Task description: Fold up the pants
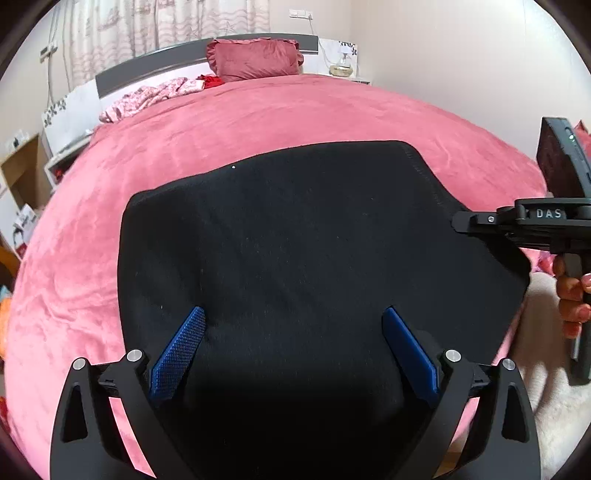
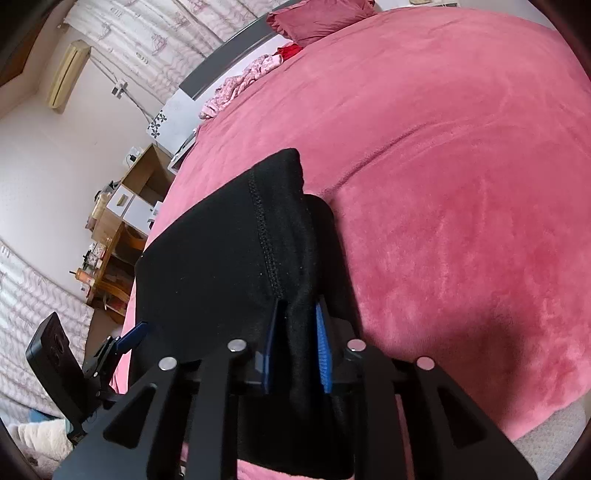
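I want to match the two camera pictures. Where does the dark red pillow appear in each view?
Left wrist view: the dark red pillow is at top centre, against the headboard.
Right wrist view: the same pillow is at the top edge, right of centre, partly cut off.
Shared landmark: the black pants, lying on the pink bedspread in both views.

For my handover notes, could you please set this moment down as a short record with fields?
Setting: pink bed in a bedroom
Garment: black pants, lying on the near part of the bed
Left gripper: open, blue fingers spread over the cloth
Right gripper: shut on a bunched edge of the pants beside a seam
Far end of bed: dark pink pillow, crumpled floral cloth
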Tool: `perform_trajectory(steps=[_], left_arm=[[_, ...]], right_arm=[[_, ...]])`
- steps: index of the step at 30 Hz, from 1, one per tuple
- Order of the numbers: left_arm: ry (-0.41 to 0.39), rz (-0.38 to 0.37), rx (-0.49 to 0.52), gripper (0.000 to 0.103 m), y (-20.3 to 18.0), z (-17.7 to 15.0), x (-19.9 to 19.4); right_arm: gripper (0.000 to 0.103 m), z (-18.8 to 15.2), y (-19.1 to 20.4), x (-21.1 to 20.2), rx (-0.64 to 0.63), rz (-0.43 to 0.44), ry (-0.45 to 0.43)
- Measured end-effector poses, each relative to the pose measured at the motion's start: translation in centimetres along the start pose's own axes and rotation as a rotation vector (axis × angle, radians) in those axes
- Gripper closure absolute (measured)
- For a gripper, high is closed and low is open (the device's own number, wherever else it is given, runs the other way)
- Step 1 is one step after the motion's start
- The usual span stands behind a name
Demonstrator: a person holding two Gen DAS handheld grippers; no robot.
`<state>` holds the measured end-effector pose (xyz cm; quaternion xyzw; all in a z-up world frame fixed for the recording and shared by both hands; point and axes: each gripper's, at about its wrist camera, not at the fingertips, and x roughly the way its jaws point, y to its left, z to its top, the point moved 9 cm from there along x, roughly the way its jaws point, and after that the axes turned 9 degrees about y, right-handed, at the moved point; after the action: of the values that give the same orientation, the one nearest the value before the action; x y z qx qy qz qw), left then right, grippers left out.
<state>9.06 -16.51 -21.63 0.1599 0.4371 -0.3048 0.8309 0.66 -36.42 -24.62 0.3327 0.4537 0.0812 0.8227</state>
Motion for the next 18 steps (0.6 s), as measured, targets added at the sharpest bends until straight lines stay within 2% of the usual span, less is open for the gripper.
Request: perform_trajectory(steps=[1,2,4,9,10,11,12,13,14,15,16,18], left_arm=[[0.009,-0.022,-0.008,0.007,0.3,0.0,-0.3],[0.018,-0.048,-0.018,0.007,0.5,-0.1,-0.8],[0.015,-0.083,-0.056,0.007,1.4,-0.2,-2.4],[-0.100,-0.082,-0.263,0.007,6.6,2.3,-6.4],[-0.108,-0.106,-0.318,0.007,7.5,3.2,-6.6],[-0.104,-0.136,-0.345,0.007,7.8,3.9,-6.4],[-0.094,-0.158,-0.358,0.012,7.8,4.7,-5.9],[-0.088,-0.164,-0.339,0.020,7.5,5.7,-5.3],[-0.073,-0.142,-0.301,0.043,7.1,6.5,-4.4],[-0.054,-0.108,-0.274,0.060,7.1,6.9,-3.7],[-0.021,-0.068,-0.254,0.065,7.0,7.3,-2.5],[0.028,-0.103,-0.284,0.066,6.9,7.7,-0.5]], right_arm=[[0.073,0.1,0.0,-0.4,-0.012,-0.024,0.006],[0.059,0.1,-0.2,-0.8,-0.022,-0.066,0.006],[0.058,0.6,0.0,-2.3,-0.059,-0.142,-0.015],[0.059,2.0,4.6,-4.2,-0.231,-0.230,-0.075],[0.061,2.5,5.9,-3.9,-0.284,-0.255,-0.069],[0.068,2.9,6.9,-3.3,-0.320,-0.267,-0.061],[0.076,3.3,7.6,-2.6,-0.349,-0.270,-0.049],[0.078,3.6,8.3,-1.6,-0.369,-0.272,-0.034],[0.081,3.9,8.8,-0.6,-0.375,-0.273,-0.021],[0.082,4.5,9.1,0.5,-0.372,-0.265,-0.006],[0.082,4.7,9.1,1.2,-0.368,-0.259,0.001],[0.082,5.4,9.1,2.8,-0.365,-0.260,0.014]])
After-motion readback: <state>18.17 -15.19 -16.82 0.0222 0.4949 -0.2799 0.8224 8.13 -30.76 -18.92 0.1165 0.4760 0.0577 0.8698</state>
